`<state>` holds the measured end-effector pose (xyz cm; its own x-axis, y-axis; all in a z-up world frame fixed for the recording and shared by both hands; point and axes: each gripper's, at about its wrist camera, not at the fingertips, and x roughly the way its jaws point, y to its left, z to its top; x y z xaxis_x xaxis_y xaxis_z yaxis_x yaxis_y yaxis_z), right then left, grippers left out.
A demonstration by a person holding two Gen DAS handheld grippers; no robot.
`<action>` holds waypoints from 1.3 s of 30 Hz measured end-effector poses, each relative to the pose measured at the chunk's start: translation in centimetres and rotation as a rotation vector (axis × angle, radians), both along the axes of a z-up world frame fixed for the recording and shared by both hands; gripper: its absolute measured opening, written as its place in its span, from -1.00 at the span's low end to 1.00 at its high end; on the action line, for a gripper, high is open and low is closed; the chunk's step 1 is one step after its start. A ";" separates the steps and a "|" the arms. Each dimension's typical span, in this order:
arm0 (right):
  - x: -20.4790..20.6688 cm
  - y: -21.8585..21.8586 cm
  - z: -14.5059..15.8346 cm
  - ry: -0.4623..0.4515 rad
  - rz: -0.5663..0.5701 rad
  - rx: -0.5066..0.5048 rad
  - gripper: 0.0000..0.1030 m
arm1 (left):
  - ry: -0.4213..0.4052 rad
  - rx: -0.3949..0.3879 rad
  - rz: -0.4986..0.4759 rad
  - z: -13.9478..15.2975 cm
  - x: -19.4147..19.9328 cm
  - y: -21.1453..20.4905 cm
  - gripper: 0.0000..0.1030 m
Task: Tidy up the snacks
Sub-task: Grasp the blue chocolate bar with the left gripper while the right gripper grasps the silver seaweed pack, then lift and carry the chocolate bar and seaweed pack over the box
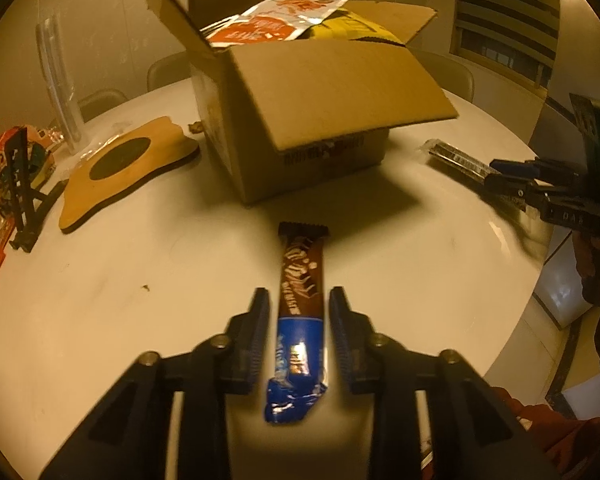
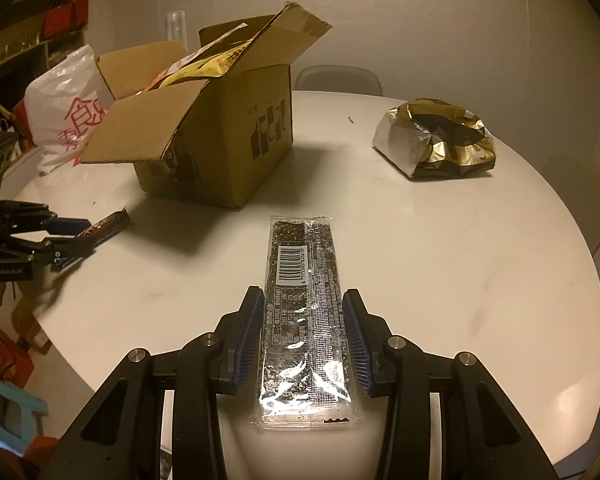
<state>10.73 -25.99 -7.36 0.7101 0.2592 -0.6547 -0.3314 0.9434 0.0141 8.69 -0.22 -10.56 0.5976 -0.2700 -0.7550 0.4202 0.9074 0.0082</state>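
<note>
While both grippers are resting low over the round white table (image 1: pixel 140 264), we are straddling a brown-and-blue chocolate bar (image 1: pixel 300 312) with the left gripper (image 1: pixel 300 300), its fingers spread to either side of the wrapper with a gap showing on each side. With the right gripper (image 2: pixel 303 300) we are likewise bracketing a clear seaweed snack packet (image 2: pixel 305 308), barcode up, the blue pads standing just beside its long edges, though we cannot tell whether they are touching it. Both snacks are lying flat on the table, short of the open cardboard box (image 2: pixel 220 148) already holding other packets.
</note>
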 end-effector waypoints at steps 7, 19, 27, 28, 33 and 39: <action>-0.7 -0.6 1.6 -0.037 -0.022 0.026 -0.29 | 0.002 0.005 -0.024 0.7 -0.6 -0.8 -0.69; -2.9 -2.4 11.3 -0.215 -0.047 0.055 -0.29 | -0.158 -0.034 -0.147 11.0 -4.6 -1.8 -0.69; -0.9 0.6 16.1 -0.285 0.028 0.075 -0.29 | -0.251 -0.019 -0.101 16.7 -0.9 -1.6 -0.69; -0.2 1.2 16.4 -0.283 0.042 0.071 -0.29 | -0.254 -0.012 -0.094 17.3 0.2 -1.6 -0.69; 3.8 3.7 17.4 -0.252 0.096 0.056 -0.29 | -0.221 0.027 -0.075 18.4 5.3 -1.7 -0.69; 9.2 6.9 17.7 -0.180 0.161 0.021 -0.29 | -0.142 0.054 -0.039 17.3 11.5 -1.5 -0.69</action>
<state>19.95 -19.13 10.34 0.7634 0.3906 -0.5144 -0.4762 0.8784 -0.0397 20.23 -1.76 6.76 0.6893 -0.2559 -0.6778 0.4459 0.8872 0.1185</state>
